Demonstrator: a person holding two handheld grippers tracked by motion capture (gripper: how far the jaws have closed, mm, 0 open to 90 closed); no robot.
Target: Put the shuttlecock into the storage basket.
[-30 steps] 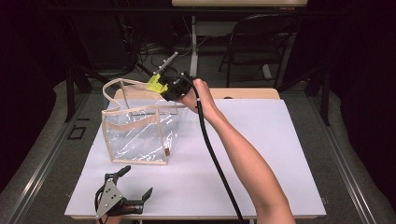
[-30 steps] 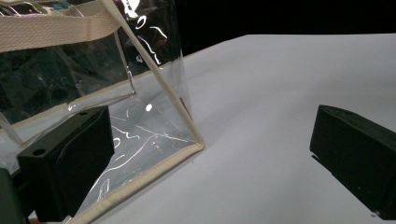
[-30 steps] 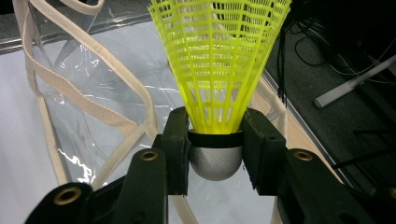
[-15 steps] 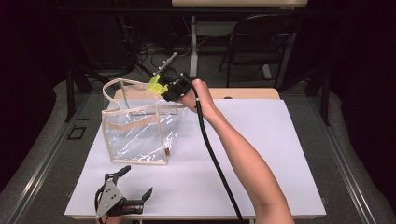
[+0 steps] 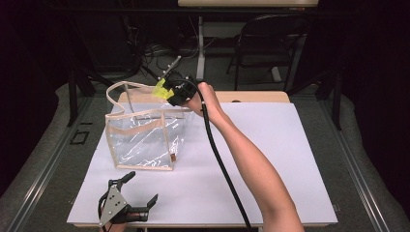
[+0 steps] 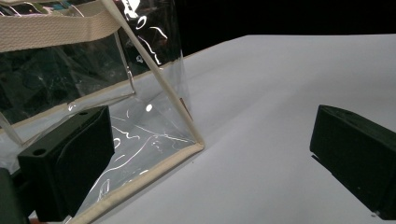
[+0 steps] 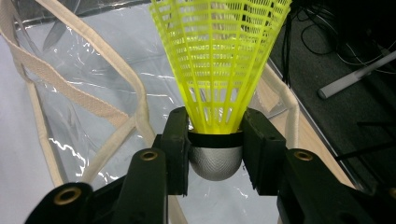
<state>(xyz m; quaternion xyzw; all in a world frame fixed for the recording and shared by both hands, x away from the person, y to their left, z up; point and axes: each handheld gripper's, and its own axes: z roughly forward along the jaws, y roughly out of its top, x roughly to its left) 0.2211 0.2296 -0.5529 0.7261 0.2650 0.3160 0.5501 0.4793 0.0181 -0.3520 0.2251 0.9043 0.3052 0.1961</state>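
A clear plastic bag [image 5: 140,140] with beige trim and straps stands upright on the white table [image 5: 290,159], left of centre. My right gripper [image 5: 169,92] hovers over the bag's far right top corner, shut on a yellow shuttlecock [image 5: 160,88]. In the right gripper view the jaws pinch the shuttlecock [image 7: 219,56] at its silver cork base, with the right gripper [image 7: 215,140] above the bag's open mouth [image 7: 84,93]. My left gripper [image 5: 141,187] rests open and empty at the table's near left edge. In the left gripper view the left gripper [image 6: 210,158] faces the bag's near corner [image 6: 93,70].
A wooden tabletop strip [image 5: 256,96] lies along the far edge of the white table. A dark chair [image 5: 261,43] and cables sit on the floor beyond. A black cable [image 5: 222,164] trails along the right forearm. White surface spreads right of the bag.
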